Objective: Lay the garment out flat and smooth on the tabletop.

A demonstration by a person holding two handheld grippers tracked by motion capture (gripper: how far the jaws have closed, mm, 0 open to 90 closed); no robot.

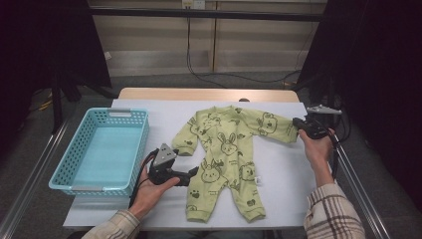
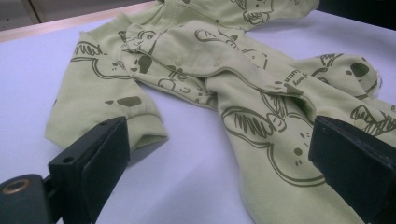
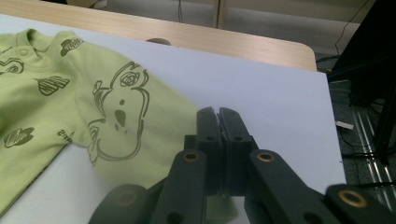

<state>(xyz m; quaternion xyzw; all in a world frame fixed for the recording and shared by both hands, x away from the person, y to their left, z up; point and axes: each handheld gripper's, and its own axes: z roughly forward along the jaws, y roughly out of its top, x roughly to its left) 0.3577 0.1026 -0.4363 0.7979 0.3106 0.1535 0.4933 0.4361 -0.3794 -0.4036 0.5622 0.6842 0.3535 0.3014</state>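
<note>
A light green baby romper (image 1: 226,149) with dark animal prints lies spread flat on the white table cover (image 1: 283,174), legs toward the person. My left gripper (image 1: 191,174) rests on the cover beside the romper's waist. Its jaws stand wide open in the left gripper view, the left gripper (image 2: 219,140) framing the short sleeve (image 2: 102,107) and a leg without touching either. My right gripper (image 1: 297,122) is at the far right, shut on the end of the other sleeve. In the right gripper view the right gripper (image 3: 218,112) has its jaws pressed together, with green cloth (image 3: 93,107) running under them.
A light blue plastic basket (image 1: 142,142) with nothing in it stands at the table's left side. The wooden table edge (image 1: 209,93) shows beyond the cover. Metal rails run along both sides of the table, and black cables lie on the floor behind.
</note>
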